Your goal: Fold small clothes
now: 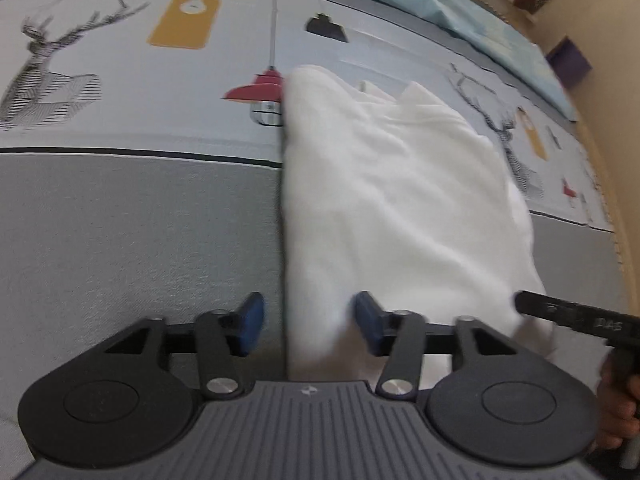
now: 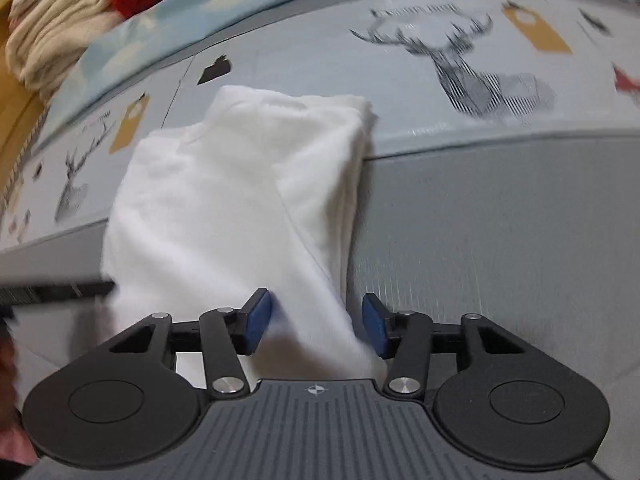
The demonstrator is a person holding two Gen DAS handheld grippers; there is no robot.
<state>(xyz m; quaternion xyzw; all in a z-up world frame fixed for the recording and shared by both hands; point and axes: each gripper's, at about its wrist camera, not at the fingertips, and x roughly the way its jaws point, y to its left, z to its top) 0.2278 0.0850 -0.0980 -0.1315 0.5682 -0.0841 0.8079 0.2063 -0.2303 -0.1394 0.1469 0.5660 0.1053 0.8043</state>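
Observation:
A white garment (image 1: 400, 200), folded into a long band, lies on a grey bed cover with a deer and lamp print (image 1: 120, 240). My left gripper (image 1: 310, 320) hovers over its near left edge, jaws open, and the cloth's edge runs between the blue pads (image 1: 252, 320) without being pinched. In the right wrist view the same garment (image 2: 224, 208) tapers toward my right gripper (image 2: 316, 320). That gripper is open too, with the near right corner lying loose between its pads (image 2: 374, 326). Each view shows the other gripper's black finger at its side edge.
A light blue blanket (image 2: 168, 12) runs along the far edge of the bed. A heap of cream and red clothes (image 2: 68, 12) sits beyond it at the far left. A hand (image 1: 616, 404) holds the right gripper's handle. Grey cover (image 2: 500, 240) stretches to the right.

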